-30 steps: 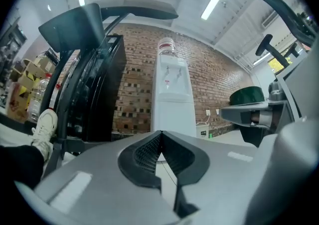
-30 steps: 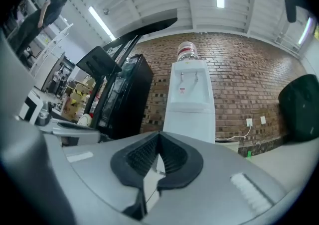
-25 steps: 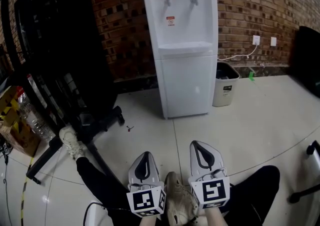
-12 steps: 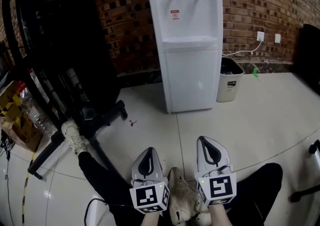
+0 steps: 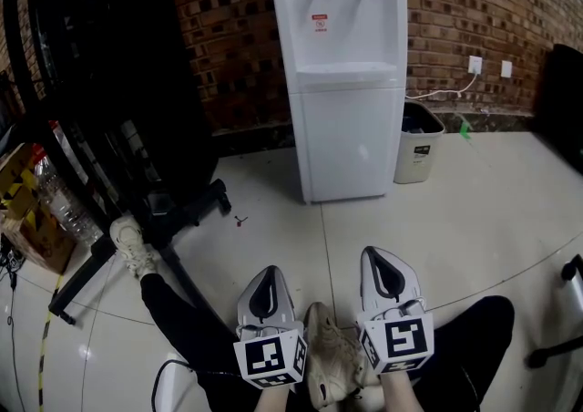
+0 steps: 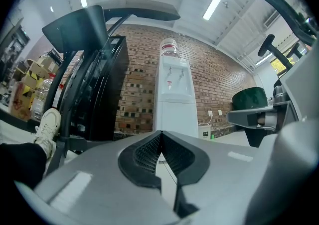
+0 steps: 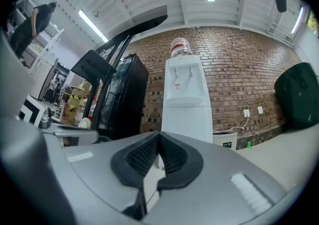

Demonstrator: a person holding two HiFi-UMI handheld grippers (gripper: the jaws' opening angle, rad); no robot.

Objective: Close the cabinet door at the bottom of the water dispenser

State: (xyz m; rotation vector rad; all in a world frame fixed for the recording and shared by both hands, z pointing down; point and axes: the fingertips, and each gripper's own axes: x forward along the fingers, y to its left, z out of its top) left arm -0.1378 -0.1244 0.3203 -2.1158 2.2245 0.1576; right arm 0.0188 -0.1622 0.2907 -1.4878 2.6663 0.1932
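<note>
The white water dispenser point(image 5: 342, 82) stands against the brick wall, well ahead of both grippers. Its lower cabinet door point(image 5: 351, 141) lies flush with the body, with no gap showing. My left gripper point(image 5: 265, 272) is low in the head view, shut with nothing between its jaws. My right gripper point(image 5: 379, 252) is beside it, a little further forward, also shut and empty. The left gripper view shows the closed tips of the left gripper point(image 6: 160, 133) aimed at the dispenser point(image 6: 174, 99). The right gripper point(image 7: 159, 133) likewise faces the dispenser point(image 7: 187, 104), far off.
A grey waste bin point(image 5: 419, 150) stands right of the dispenser under wall sockets point(image 5: 474, 64). A black rack point(image 5: 118, 82) fills the left, with bottles and cartons point(image 5: 55, 205) by it. A person's black-trousered legs and pale shoes point(image 5: 330, 365) lie below the grippers. A chair base point(image 5: 565, 328) is at the right edge.
The head view has shifted a little, so the dispenser sits slightly further right in the picture. Both grippers stay shut and nearly still.
</note>
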